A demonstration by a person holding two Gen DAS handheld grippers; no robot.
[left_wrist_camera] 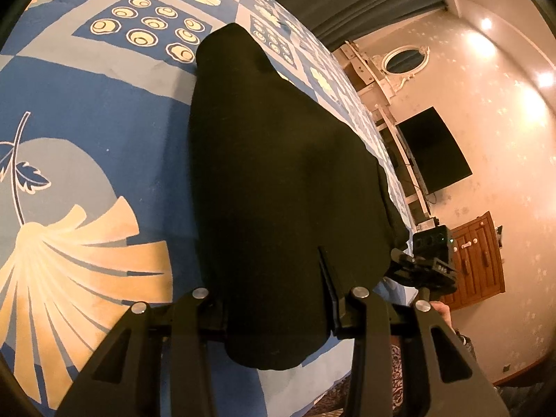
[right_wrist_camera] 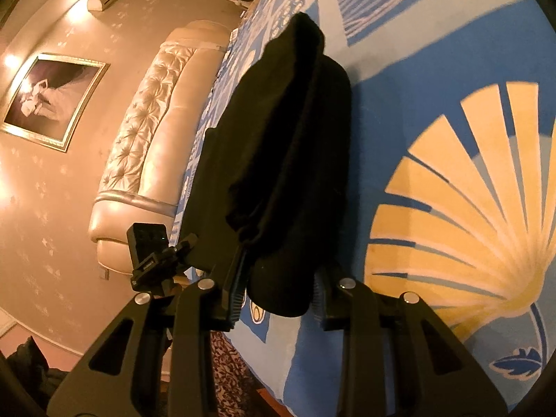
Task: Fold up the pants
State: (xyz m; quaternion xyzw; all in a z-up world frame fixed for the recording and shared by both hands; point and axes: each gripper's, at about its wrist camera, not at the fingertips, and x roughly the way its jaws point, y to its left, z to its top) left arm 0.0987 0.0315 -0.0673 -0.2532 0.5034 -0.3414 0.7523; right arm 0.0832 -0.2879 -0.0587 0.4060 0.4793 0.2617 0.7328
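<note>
I am holding a claw in each hand over a bed, and the black pants [left_wrist_camera: 278,180] are lying lengthwise on the blue bedspread [left_wrist_camera: 104,111], running from the near edge away toward the far side.

Starting on the left, my left claw [left_wrist_camera: 278,312] is clenching the near end of the pants. The fabric is bunching between its two fingers [left_wrist_camera: 328,288] and drooping a little over the near edge of the bed. To the left of the pants, the bedspread is showing a big yellow fan shape [left_wrist_camera: 69,271] and, farther off, a square of yellow rings [left_wrist_camera: 146,29]. To the right in this view, my right claw is peeking in beside the pants, with a dark screen [left_wrist_camera: 434,153] on the wall and a wooden cabinet [left_wrist_camera: 476,257] beyond it.

Moving right, my right claw [right_wrist_camera: 278,292] is also gripping the near end of the pants [right_wrist_camera: 288,146], the cloth sitting pinched between its fingers [right_wrist_camera: 234,288] and hanging in a rounded fold just below them. On its left, the other claw is showing close by, then a padded cream headboard [right_wrist_camera: 146,132] and a framed picture [right_wrist_camera: 52,100] on the wall. On its right, the bedspread [right_wrist_camera: 399,52] is spreading out with another yellow fan [right_wrist_camera: 469,208].
</note>
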